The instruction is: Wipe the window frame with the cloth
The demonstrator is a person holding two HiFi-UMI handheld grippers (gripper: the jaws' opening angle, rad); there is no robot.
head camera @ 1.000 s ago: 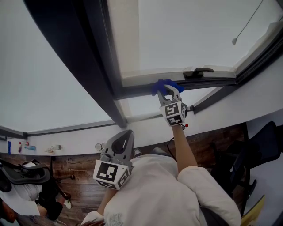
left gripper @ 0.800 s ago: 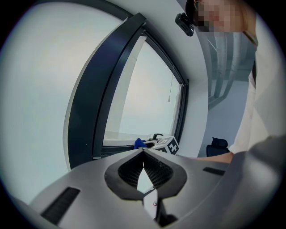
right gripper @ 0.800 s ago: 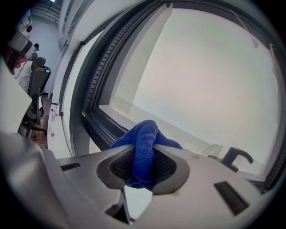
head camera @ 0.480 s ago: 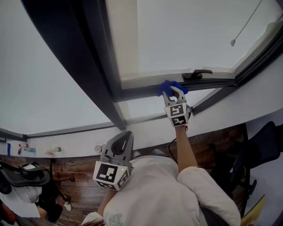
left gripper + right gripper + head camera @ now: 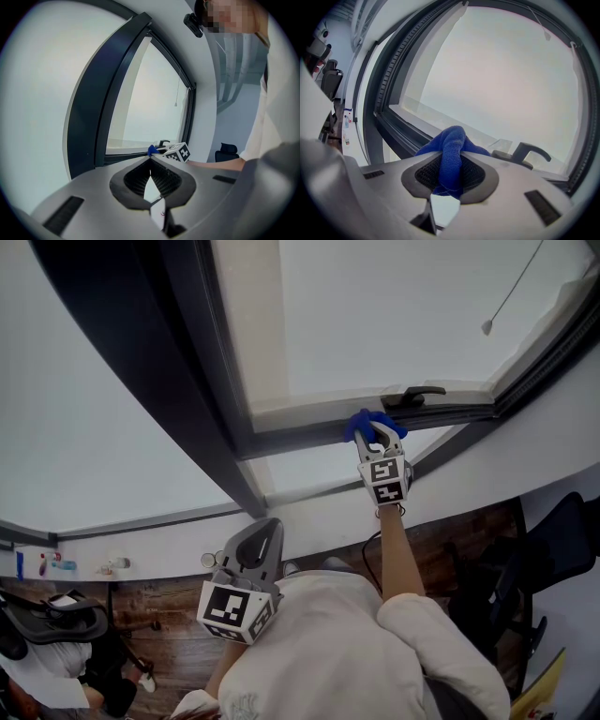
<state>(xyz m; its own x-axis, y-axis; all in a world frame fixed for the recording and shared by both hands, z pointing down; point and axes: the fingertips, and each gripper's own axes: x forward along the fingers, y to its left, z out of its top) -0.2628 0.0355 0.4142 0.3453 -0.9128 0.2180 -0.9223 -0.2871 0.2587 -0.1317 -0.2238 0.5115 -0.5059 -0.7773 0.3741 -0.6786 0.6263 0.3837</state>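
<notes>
A blue cloth (image 5: 452, 154) is pinched in my right gripper (image 5: 451, 176), whose jaws are shut on it. In the head view the right gripper (image 5: 378, 439) presses the blue cloth (image 5: 366, 422) against the dark lower rail of the window frame (image 5: 291, 435), just left of the black window handle (image 5: 415, 395). The left gripper (image 5: 255, 549) hangs low by the person's chest, away from the window. Its jaws are shut with nothing between them (image 5: 151, 173). From the left gripper view the cloth (image 5: 152, 150) and the right gripper's marker cube (image 5: 177, 152) show far off on the frame.
A thick dark vertical frame post (image 5: 202, 381) stands left of the cloth. A blind cord with a weight (image 5: 488, 326) hangs at the upper right. Below lie a white sill (image 5: 159, 540) with small items, a wooden floor and office chairs (image 5: 56, 610).
My right gripper has slid rightward along the lower frame rail with the cloth, closer to the window handle. The left gripper has stayed put.
</notes>
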